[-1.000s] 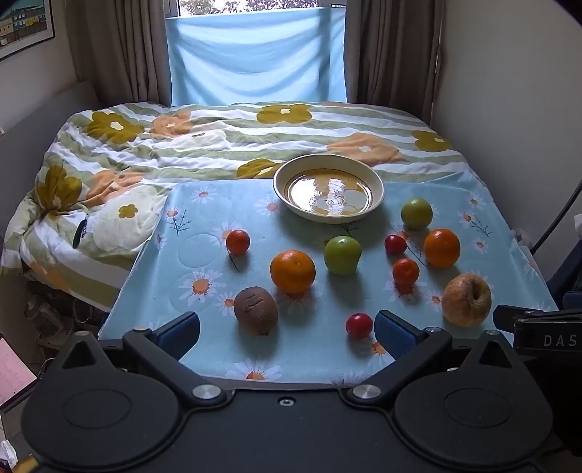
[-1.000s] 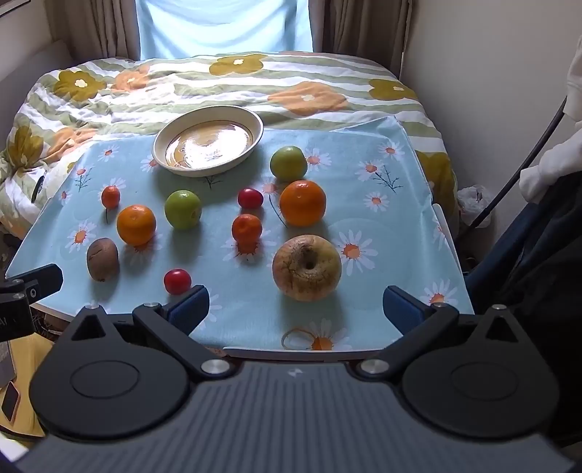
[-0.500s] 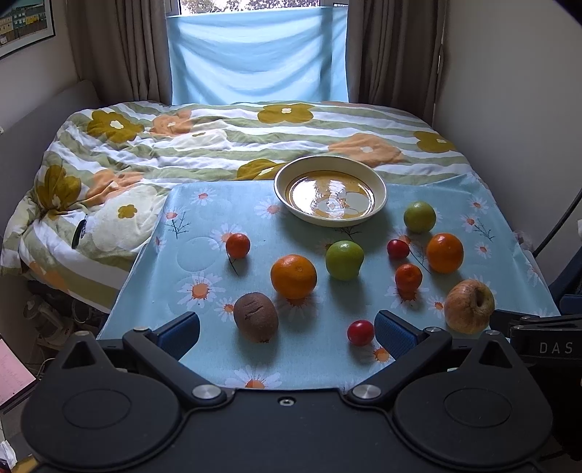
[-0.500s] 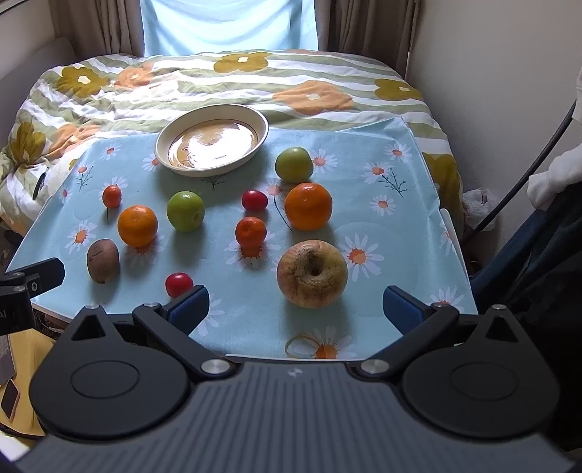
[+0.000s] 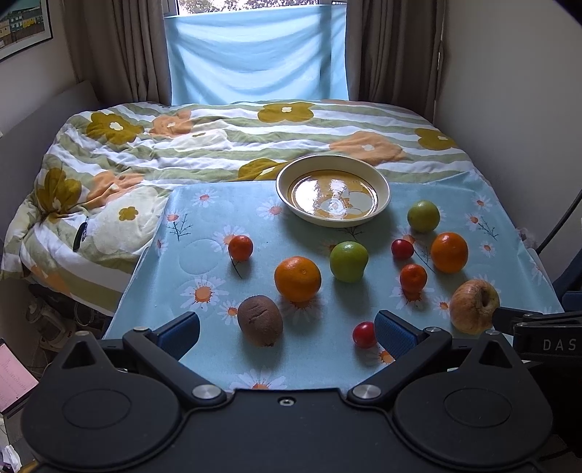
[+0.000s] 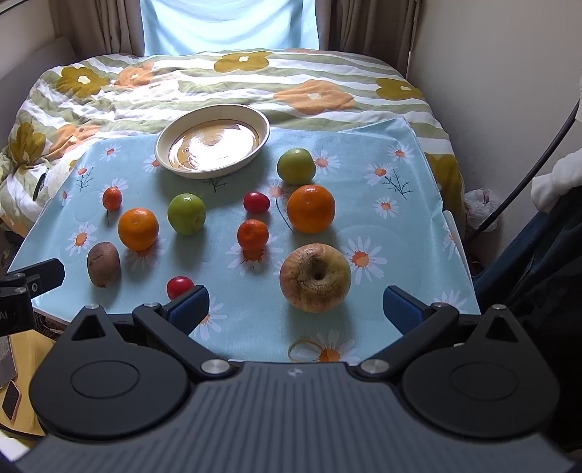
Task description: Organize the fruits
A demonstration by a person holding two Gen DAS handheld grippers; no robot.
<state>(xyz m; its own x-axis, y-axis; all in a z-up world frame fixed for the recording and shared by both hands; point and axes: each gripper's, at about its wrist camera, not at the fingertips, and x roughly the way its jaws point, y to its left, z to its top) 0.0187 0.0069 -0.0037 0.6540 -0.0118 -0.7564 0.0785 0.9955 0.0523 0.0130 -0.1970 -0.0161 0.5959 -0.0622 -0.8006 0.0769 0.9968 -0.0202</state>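
Sitting between the wide-spread right tongs: the wrinkled apple.

This is a bedroom in a home. A bed under a floral striped quilt fills most of the room, brown curtains flank a window covered by blue cloth, and a framed picture hangs on the wall.
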